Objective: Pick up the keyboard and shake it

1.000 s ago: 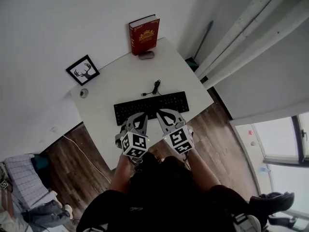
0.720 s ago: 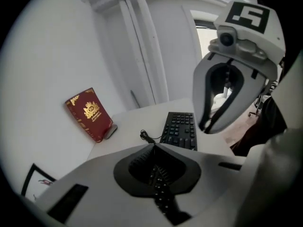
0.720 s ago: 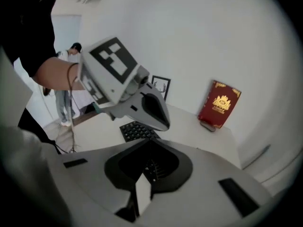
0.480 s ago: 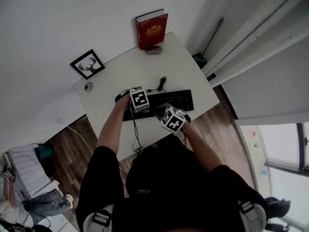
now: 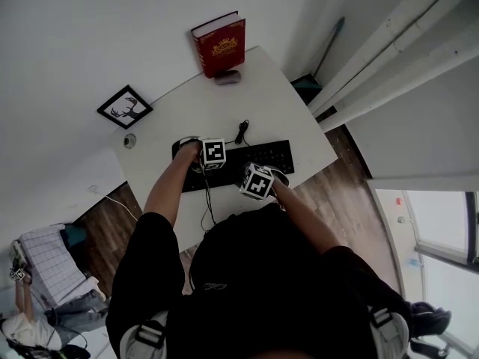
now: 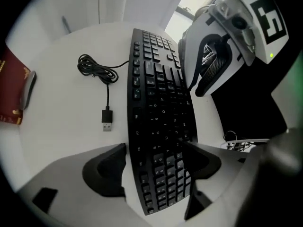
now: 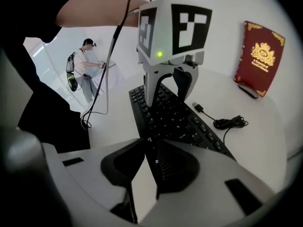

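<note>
One black keyboard, key legends illegible, red book, gilt crest blurred

I count one keyboard on one white table. Beyond the keyboard lie one coiled cable, one mouse and one red book. Past its left end are one framed deer picture and one small round thing. I hold two grippers. My left gripper is at the keyboard's left end. My right gripper is at its near edge, jaws opening with that edge between them. One other person stands well away from the keyboard.
</note>
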A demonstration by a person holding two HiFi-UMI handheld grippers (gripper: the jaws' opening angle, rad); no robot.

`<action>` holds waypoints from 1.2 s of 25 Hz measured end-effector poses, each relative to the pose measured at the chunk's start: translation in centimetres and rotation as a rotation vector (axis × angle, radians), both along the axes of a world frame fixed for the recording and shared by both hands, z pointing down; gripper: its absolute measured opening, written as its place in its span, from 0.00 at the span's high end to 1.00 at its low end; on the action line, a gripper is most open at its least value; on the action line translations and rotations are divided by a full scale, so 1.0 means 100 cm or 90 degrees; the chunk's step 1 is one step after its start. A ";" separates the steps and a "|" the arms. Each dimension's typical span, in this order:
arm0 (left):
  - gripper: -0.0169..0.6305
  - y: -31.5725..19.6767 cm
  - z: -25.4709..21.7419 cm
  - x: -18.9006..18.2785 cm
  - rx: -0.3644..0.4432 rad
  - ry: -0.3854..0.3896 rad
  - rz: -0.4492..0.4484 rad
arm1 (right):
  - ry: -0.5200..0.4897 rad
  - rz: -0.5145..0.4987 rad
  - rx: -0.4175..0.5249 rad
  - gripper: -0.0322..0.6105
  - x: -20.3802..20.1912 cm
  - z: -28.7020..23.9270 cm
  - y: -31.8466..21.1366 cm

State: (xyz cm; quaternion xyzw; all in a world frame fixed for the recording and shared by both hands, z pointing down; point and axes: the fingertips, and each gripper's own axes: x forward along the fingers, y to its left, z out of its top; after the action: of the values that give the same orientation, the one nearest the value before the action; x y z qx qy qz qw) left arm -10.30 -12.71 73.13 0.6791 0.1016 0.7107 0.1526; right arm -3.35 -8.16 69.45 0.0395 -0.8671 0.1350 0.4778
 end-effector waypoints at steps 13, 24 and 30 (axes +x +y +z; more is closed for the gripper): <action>0.48 -0.013 -0.014 0.009 0.159 0.045 0.009 | -0.022 -0.024 0.013 0.81 0.017 -0.002 -0.018; 0.49 0.004 -0.043 0.009 0.413 -0.010 0.015 | 0.129 -0.234 0.010 0.47 0.087 -0.008 -0.094; 0.49 0.015 -0.048 0.008 0.492 -0.025 0.012 | 0.114 -0.256 -0.138 0.48 0.084 -0.003 -0.076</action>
State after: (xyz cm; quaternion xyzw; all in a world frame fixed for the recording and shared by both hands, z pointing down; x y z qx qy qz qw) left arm -9.55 -11.17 68.29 0.6717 -0.1706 0.7110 -0.1195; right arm 5.02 -15.78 69.14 -0.1739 -0.7921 0.1252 0.5715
